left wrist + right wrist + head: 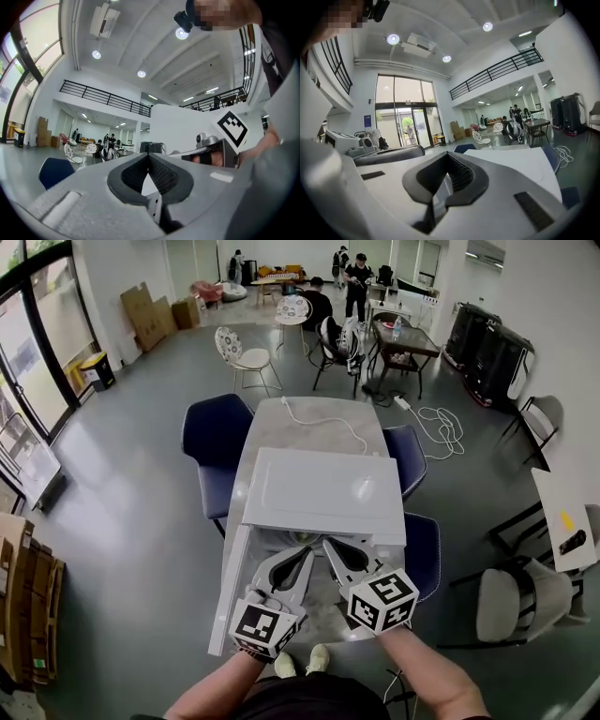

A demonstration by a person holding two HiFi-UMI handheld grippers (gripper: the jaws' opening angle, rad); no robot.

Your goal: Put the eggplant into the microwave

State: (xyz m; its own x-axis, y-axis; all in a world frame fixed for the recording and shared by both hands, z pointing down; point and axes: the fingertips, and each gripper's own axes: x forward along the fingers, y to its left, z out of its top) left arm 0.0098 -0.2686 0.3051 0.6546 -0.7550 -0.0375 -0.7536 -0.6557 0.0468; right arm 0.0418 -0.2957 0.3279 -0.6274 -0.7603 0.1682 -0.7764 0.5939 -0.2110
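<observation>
The white microwave (pixel 323 493) stands on the long grey table (pixel 309 418), seen from above. Its door (pixel 228 592) hangs open to the left. I see no eggplant in any view. My left gripper (pixel 304 554) and right gripper (pixel 331 547) are raised side by side at the microwave's front edge, both pointing roughly level. In the left gripper view the left gripper (pixel 148 161) has its jaws together with nothing between them, and the right one's marker cube (pixel 232 127) shows beside it. In the right gripper view the right gripper (pixel 447 161) is likewise shut and empty above the microwave top (pixel 511 161).
A white cable (pixel 328 425) lies on the table behind the microwave. Blue chairs (pixel 216 432) (pixel 405 454) (pixel 424 551) flank the table, and a beige chair (pixel 511 601) stands at the right. People sit and stand at tables far back.
</observation>
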